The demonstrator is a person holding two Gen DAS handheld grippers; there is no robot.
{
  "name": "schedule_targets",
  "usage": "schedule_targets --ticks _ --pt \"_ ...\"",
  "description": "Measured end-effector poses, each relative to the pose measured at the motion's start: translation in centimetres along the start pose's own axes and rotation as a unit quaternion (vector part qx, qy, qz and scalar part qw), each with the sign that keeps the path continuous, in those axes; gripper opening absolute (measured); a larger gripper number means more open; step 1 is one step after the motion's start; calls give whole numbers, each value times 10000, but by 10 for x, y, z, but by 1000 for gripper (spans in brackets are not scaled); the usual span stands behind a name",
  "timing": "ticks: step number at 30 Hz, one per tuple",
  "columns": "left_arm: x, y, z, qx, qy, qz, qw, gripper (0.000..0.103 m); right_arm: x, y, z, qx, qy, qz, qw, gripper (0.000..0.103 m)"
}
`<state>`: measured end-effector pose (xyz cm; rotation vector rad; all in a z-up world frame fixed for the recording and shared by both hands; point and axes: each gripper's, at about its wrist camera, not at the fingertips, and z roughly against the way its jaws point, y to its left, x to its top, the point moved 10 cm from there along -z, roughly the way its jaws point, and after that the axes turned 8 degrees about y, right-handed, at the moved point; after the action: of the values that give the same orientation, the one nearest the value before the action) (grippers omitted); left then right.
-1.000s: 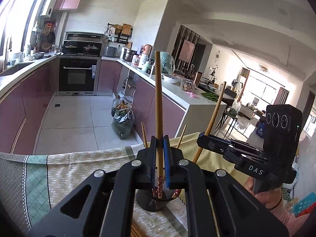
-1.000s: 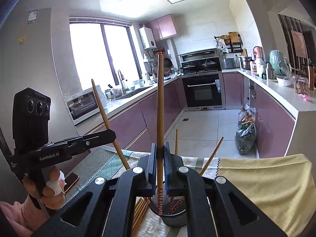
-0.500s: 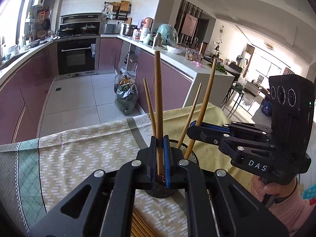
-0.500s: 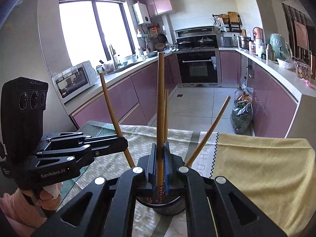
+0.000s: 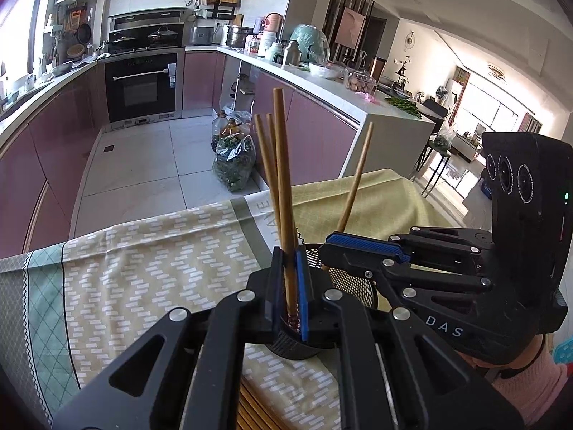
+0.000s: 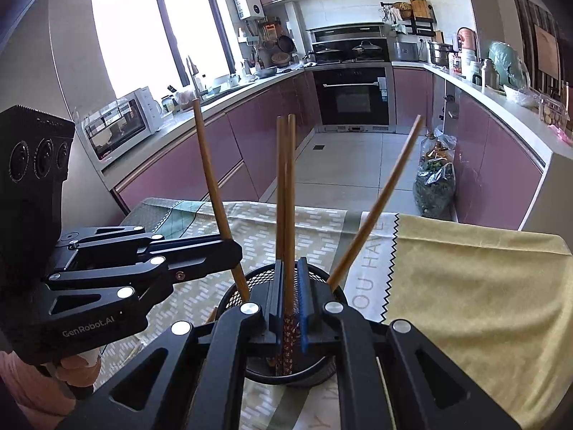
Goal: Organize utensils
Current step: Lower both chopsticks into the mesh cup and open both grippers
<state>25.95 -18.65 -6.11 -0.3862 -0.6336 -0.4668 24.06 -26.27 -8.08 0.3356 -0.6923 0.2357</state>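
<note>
A black mesh holder [image 5: 352,281] [image 6: 317,274] stands on the patterned tablecloth with several wooden chopsticks leaning in it. My left gripper [image 5: 288,256] is shut on an upright chopstick [image 5: 283,186], whose patterned lower end sits inside the holder's mouth. My right gripper [image 6: 290,263] is likewise shut on an upright chopstick [image 6: 290,186], with its patterned end down in the holder. Each gripper shows in the other's view: the right gripper [image 5: 331,247] at the holder's right rim, the left gripper [image 6: 234,251] at its left rim. A free chopstick [image 6: 376,208] leans to the right.
The tablecloth [image 5: 161,251] and a yellow cloth [image 6: 465,286] cover the table. A bundle of loose chopsticks [image 5: 250,405] lies on the table near me. Behind the table are the kitchen floor, purple cabinets, an oven [image 6: 354,96] and a bag of greens [image 5: 232,165].
Both grippers have sunk and tilted downward with their chopsticks. The chopsticks' lower ends now reach into the mesh holder, which looks nearer and larger.
</note>
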Motion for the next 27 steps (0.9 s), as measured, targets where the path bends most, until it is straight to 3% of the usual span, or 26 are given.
schedule_targets --ticks 8,10,14,17,21,27 --pt "-9 5 5 50 -51 59 10000 11 -5 5 12 125 -159 11 9998 10" --pt "-12 8 11 105 -136 61 9998 15 -7 8 17 172 -212 29 9996 18" --pt "-22 14 32 254 -385 72 9989 24 -16 21 30 330 -285 175 9989 23" --pt "-36 22 47 391 -500 102 9979 29 -27 37 39 519 -292 385 9975 32" --pt "-63 36 58 582 -469 177 9970 36 -53 57 38 733 -85 617 9954 37" --pt "-119 55 47 709 10 378 9968 37 -97 67 5 823 563 534 9936 37"
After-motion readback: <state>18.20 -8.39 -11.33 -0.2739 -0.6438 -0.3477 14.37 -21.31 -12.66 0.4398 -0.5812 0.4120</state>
